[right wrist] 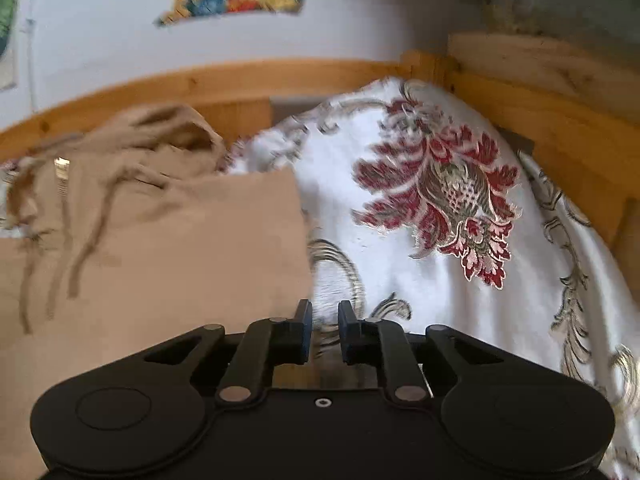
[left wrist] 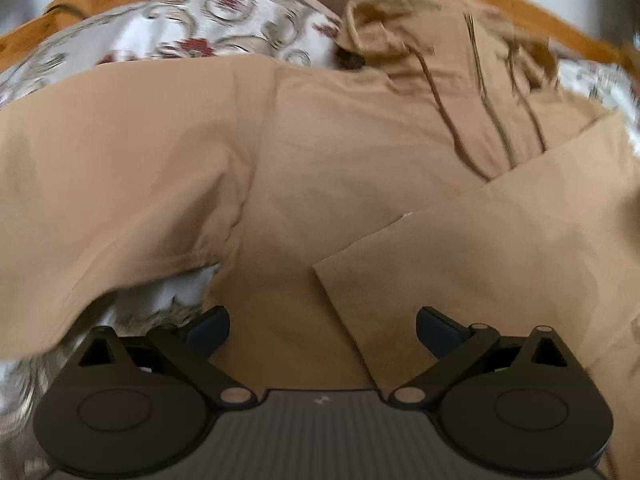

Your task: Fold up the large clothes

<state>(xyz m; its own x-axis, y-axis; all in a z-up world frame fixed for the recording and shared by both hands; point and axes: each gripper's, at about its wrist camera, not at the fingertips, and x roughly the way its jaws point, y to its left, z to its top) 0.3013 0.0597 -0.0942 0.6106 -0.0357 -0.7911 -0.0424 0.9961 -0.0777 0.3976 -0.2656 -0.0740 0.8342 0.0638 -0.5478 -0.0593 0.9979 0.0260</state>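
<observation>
— The left tool (left wrist: 322, 330): how does it stand?
— Spread wide, gripping nothing, low over the tan hoodie (left wrist: 320, 152).
— And the right tool (right wrist: 325, 330)?
— Its fingers are close together with a slim gap, nothing between them, at the hoodie's (right wrist: 160, 248) right edge.
— Where does the hoodie lie?
— Flat on the floral bedspread (right wrist: 420, 240), one sleeve (left wrist: 500, 248) folded across, drawstrings (left wrist: 496, 120) beyond, hood (right wrist: 168, 132) by the wooden bed frame (right wrist: 540, 108).

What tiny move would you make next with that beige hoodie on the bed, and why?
Probably ease the open left gripper down onto the hoodie near the spread sleeve and pinch it. One sleeve already lies folded across the body, the other does not. The right gripper is nearly closed on nothing, over the floral bedspread.
</observation>
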